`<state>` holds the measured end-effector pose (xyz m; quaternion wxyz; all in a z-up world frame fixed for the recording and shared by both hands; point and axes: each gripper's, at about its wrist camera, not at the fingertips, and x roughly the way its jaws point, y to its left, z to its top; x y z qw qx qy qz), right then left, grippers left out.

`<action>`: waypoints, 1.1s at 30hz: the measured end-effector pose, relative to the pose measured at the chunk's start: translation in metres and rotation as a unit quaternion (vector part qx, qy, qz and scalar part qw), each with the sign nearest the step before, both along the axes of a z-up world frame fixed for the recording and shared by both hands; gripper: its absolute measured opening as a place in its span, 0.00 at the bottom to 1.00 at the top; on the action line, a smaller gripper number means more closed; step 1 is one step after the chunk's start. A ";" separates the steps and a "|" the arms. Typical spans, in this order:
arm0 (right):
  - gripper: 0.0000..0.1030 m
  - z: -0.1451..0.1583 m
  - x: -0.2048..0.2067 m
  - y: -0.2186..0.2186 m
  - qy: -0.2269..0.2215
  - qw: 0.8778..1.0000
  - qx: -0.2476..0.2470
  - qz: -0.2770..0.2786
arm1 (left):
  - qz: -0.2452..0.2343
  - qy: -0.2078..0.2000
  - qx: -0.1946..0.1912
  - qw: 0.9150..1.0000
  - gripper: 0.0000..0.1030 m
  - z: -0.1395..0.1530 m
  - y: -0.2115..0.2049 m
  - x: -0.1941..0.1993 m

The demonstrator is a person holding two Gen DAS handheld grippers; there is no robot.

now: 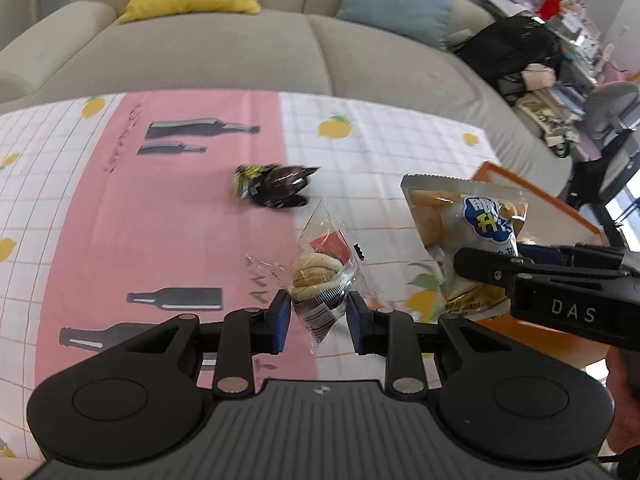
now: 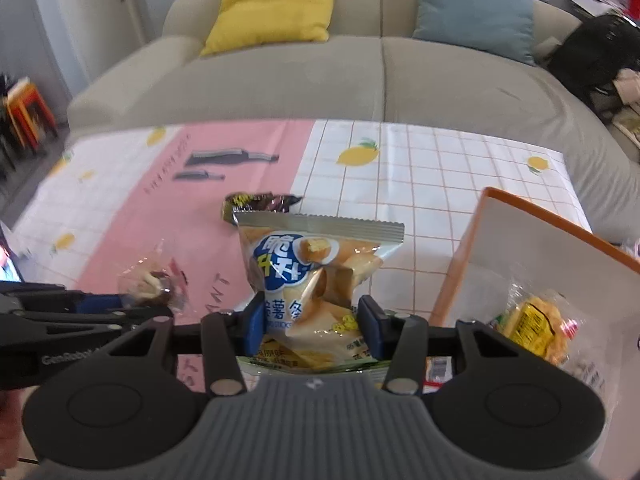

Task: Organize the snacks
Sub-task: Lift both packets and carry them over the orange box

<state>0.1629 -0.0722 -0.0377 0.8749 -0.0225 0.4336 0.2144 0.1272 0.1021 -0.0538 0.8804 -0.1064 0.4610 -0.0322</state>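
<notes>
While left tool (image 1: 319,316) clamps clear-wrapped bun (image 1: 316,276), right tool (image 2: 312,326) grips chip bag (image 2: 316,272) between pads.

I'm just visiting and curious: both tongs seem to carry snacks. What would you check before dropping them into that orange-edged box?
1. Left tongs grip the clear-wrapped bun: ok, pads press its wrapper.
2. Right tongs grip the potato stick bag: ok, held at its lower half.
3. Both snacks lifted off the tablecloth: ok.
4. Room in the orange-edged box: ok, one yellow snack pack inside, bare floor beside it.
5. Snacks above the box: not ok, both are beside it.
6. Dark wrapper on the cloth: not ok, not yet collected.
</notes>
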 end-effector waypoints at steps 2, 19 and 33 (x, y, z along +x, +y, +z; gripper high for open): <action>0.45 0.009 -0.008 -0.012 -0.004 1.000 0.013 -0.011 | -0.010 -0.010 -0.002 1.000 0.32 0.009 -0.008 -0.003; 0.45 0.046 -0.058 -0.141 -0.034 0.990 0.048 -0.129 | -0.148 -0.067 -0.010 0.987 0.32 0.061 -0.116 -0.005; 0.45 0.037 -0.026 -0.227 -0.028 0.981 -0.052 -0.185 | -0.267 -0.046 -0.018 0.962 0.32 0.043 -0.217 0.036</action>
